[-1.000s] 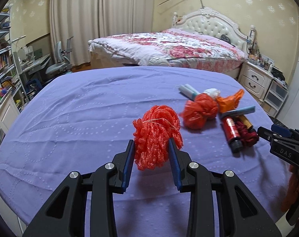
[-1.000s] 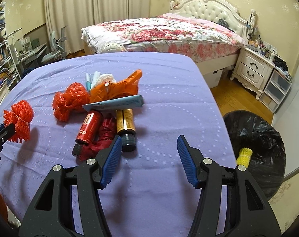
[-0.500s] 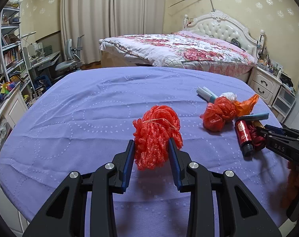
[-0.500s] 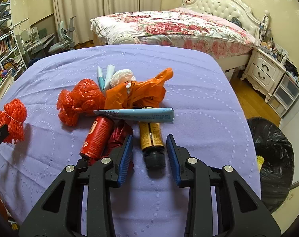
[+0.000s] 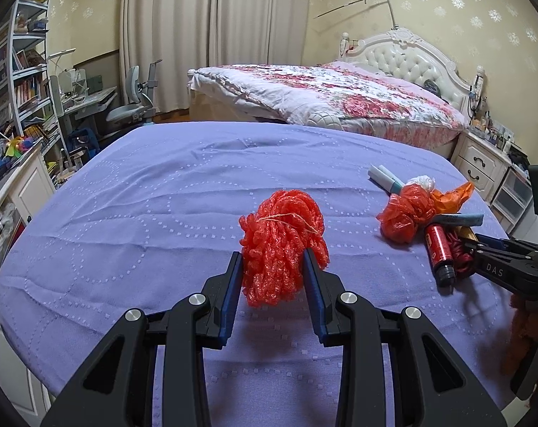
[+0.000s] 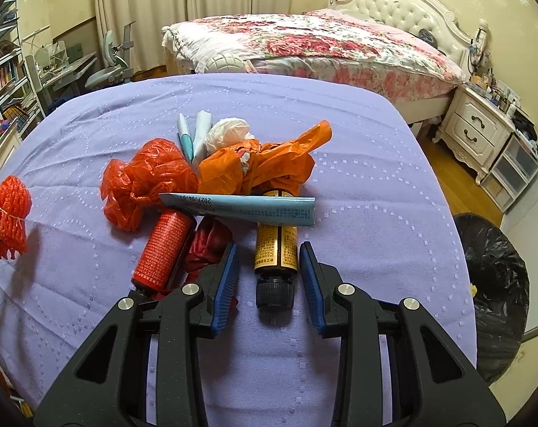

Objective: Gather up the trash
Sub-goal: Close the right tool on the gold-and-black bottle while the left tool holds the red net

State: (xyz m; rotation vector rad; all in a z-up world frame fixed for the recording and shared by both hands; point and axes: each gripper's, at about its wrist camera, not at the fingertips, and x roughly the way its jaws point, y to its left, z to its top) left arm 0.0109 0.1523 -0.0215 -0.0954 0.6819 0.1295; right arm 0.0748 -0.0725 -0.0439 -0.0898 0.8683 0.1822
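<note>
You're in a home bedroom: a bed [image 5: 340,103] with floral bedding and tufted headboard [image 5: 407,57], a nightstand [image 6: 471,128], curtains [image 5: 212,32] (bookshelves [image 5: 16,71] too).

The left gripper [image 5: 272,263] points forward and downward, its two black arms reaching out from the bottom of the left wrist view, each ending in a blue pad. Its fingers [image 5: 231,291] stand close together and press from both sides on a red mesh bundle [image 5: 281,247], which is lifted clear of the worktop [image 5: 162,206]. The right gripper [image 6: 268,267] tilts more steeply down, its fingers [image 6: 226,284] narrowed on either side of an amber bottle [image 6: 276,249] lying on the worktop; slim gaps show between the pads and the bottle, so no grip is visible. In the left wrist view, the right gripper enters from the right edge, low over the worktop.
</note>
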